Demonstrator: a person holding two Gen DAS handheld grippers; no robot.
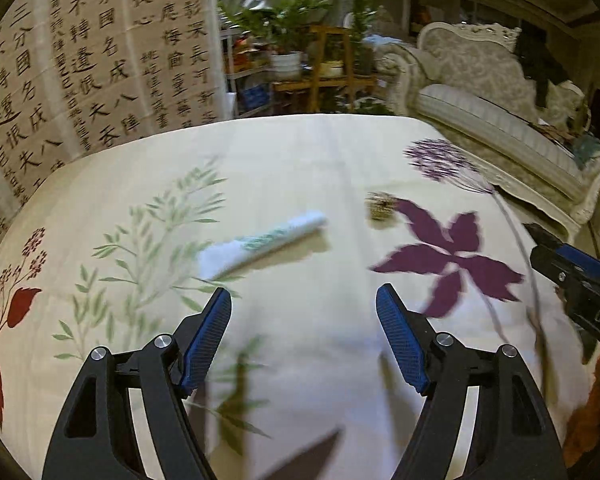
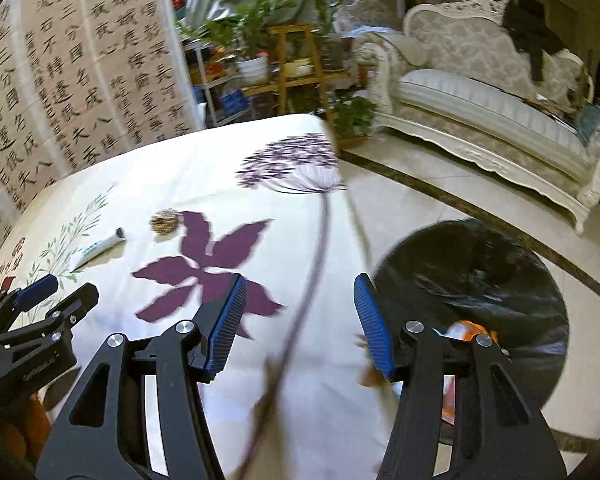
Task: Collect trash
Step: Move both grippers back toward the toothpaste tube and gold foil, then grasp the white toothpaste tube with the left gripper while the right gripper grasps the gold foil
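Left to right: a squeezed tube [image 1: 262, 242] lies flat on the flowered tablecloth [image 1: 308, 152], w/ a small brownish crumpled scrap [image 1: 381, 205] near it to the right, both loose trash well apart from any jaws. The left gripper [image 1: 304, 296] hovers just short of the tube, jaws spread & empty, prob. lining up to take it. The right gripper [image 2: 298, 286] hangs over the table edge, jaws apart, nothing btwn them. Off the table's right side sits a bin w/ black bag [image 2: 500, 280], an orange wrapper [image 2: 470, 330] already in, placed close so drops are short
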